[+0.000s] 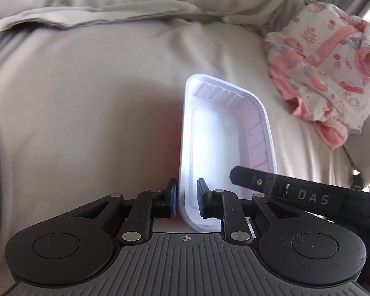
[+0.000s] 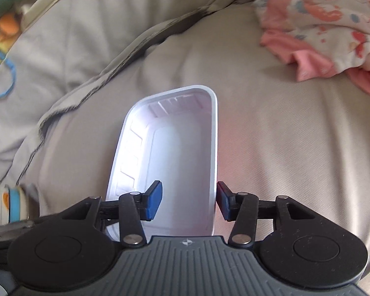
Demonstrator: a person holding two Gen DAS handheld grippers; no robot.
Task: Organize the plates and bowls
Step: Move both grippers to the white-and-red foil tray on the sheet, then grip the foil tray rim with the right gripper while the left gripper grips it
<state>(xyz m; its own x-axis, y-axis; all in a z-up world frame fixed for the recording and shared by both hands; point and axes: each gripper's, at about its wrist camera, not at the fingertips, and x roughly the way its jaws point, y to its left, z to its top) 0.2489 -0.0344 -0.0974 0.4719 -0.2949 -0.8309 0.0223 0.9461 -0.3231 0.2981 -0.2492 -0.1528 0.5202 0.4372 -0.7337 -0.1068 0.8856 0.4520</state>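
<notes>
A white rectangular plastic tray (image 1: 209, 148) with ribbed walls lies on a beige cushion, and a red tint shows along its outer left side. My left gripper (image 1: 187, 197) is shut on the tray's near left wall, one pad outside and one inside. In the right wrist view the same tray (image 2: 180, 148) runs away from me. My right gripper (image 2: 188, 201) is open astride its right wall. The blue left pad is inside and well off the wall; the right pad is just outside the rim. One right-gripper finger (image 1: 259, 181) reaches over the tray's right corner.
The beige cushion (image 1: 86, 111) is soft and creased, with a seam behind the tray. A pink floral cloth (image 1: 328, 74) is bunched at the right. A stack of colourful dishes (image 2: 9, 202) sits at the left edge. Toys and a blue ring (image 2: 2, 81) lie at the far left.
</notes>
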